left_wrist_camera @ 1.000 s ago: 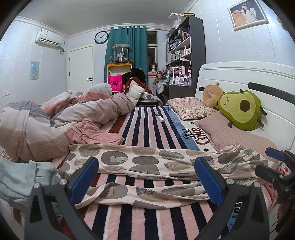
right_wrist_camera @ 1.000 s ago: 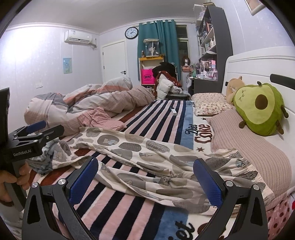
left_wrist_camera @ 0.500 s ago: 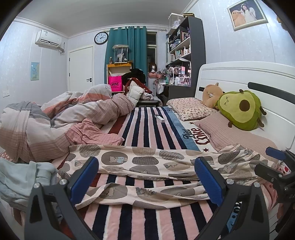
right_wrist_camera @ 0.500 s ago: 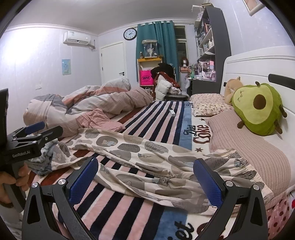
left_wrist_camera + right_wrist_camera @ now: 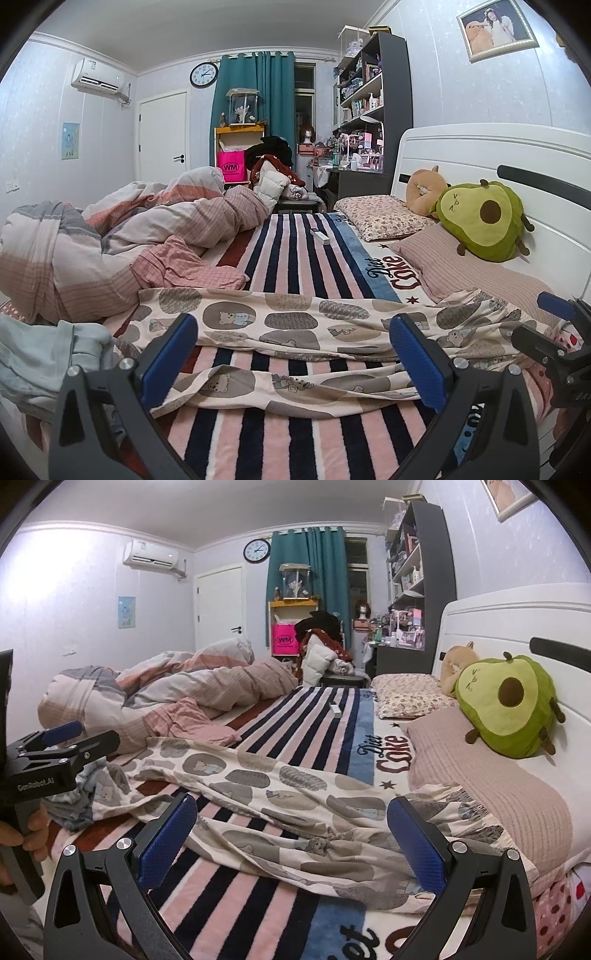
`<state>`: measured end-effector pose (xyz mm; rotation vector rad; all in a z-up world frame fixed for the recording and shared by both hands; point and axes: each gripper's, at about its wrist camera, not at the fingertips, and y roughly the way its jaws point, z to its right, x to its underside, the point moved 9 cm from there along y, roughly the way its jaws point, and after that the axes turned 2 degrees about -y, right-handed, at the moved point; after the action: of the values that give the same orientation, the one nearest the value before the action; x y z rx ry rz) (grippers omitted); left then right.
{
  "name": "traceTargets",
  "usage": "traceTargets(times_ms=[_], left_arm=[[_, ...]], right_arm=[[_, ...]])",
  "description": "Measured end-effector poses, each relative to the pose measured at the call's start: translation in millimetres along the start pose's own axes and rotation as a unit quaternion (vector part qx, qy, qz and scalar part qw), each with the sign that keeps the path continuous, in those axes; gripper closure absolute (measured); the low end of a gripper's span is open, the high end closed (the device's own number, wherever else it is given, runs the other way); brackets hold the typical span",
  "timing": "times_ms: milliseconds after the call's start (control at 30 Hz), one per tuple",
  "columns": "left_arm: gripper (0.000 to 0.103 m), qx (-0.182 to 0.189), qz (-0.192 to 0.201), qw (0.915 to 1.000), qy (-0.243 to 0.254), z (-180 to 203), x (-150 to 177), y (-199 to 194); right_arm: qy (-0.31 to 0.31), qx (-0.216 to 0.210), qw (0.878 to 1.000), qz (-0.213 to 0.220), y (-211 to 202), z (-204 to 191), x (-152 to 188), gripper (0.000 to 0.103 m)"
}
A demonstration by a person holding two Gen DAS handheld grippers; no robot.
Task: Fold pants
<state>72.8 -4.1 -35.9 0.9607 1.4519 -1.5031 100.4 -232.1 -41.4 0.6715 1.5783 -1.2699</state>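
While the pants (image 5: 280, 332) lie unfolded across the striped blanket (image 5: 295, 243), you hover your left gripper (image 5: 293, 360) and right gripper (image 5: 291, 843), both spread and empty; next, pinch the legs.

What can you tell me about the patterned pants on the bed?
The pants are thin cream cloth printed with grey and brown ovals and small bears. They lie unfolded and wrinkled across the striped blanket, legs apart, the gathered waistband near the pink pillow. Both open grippers, left gripper and right gripper, hover near them without gripping.
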Motion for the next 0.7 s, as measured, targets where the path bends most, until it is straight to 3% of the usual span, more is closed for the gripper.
traceTargets(times_ms=[167,267,500,700], left_arm=[[0.001,-0.002,0.001,1.0,0.0,-1.4,0.5,-0.5],[0.001,-0.002,0.0,1.0,-0.003,-2.9,0.8,-1.9],[0.001,-0.01,-0.009,0.9999,-0.008,-10.5,5.9,4.3],[0.001,-0.002,-0.048,0.9984,-0.029,-34.7,29.8,27.8]], right_arm=[[0.011,0.006,0.999,0.053,-12.0,0.8,-1.1,0.0],[0.023,-0.007,0.999,0.038,-9.1,3.1,-0.3,0.0],[0.02,0.005,1.0,0.023,-2.4,9.0,5.0,0.0],[0.05,0.0,0.998,-0.024,16.4,27.6,32.9,0.001]])
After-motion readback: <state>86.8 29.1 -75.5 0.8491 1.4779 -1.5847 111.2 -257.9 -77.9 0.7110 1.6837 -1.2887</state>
